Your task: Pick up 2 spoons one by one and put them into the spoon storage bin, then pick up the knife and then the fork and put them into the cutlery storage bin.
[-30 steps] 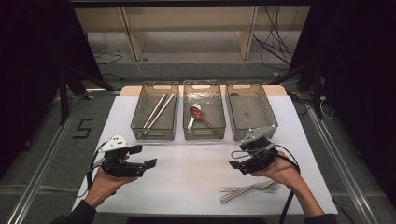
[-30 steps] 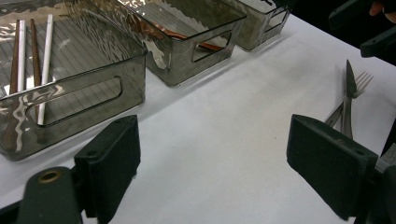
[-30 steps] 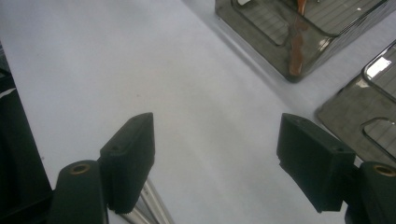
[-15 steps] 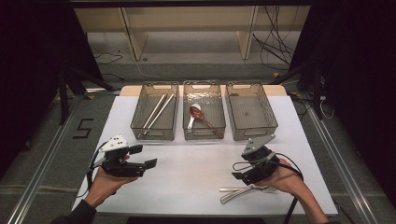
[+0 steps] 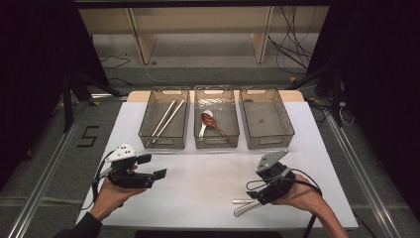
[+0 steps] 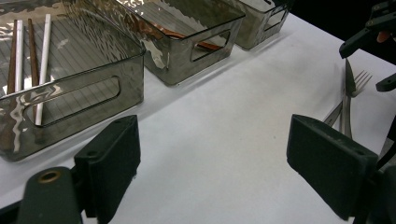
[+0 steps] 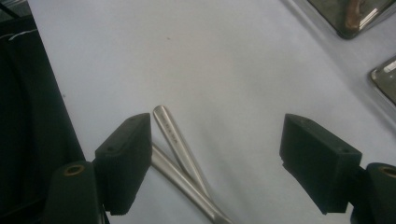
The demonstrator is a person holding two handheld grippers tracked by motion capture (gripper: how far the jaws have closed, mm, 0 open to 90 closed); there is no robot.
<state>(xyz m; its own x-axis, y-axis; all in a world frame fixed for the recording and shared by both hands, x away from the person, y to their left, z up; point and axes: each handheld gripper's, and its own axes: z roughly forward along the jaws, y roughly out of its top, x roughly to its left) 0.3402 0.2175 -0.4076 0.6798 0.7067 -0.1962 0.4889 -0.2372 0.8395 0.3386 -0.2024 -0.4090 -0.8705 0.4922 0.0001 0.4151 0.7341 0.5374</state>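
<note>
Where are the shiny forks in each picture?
High view: the forks lie near the bottom edge, right of centre, under the right hand-held gripper.
Left gripper view: the forks are at the far right, tines pointing up.
Right gripper view: the fork handles cross low down, beside the left jaw.
Shared landmark: the white table top.

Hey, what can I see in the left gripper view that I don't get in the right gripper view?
Left gripper view: chopsticks lying in the nearest clear bin, and fork tines at far right. Right gripper view: two rounded metal handle ends, crossed, close beside one jaw of the right tongs. Shared: the white table and wide-open jaws, the left tongs included.
</note>
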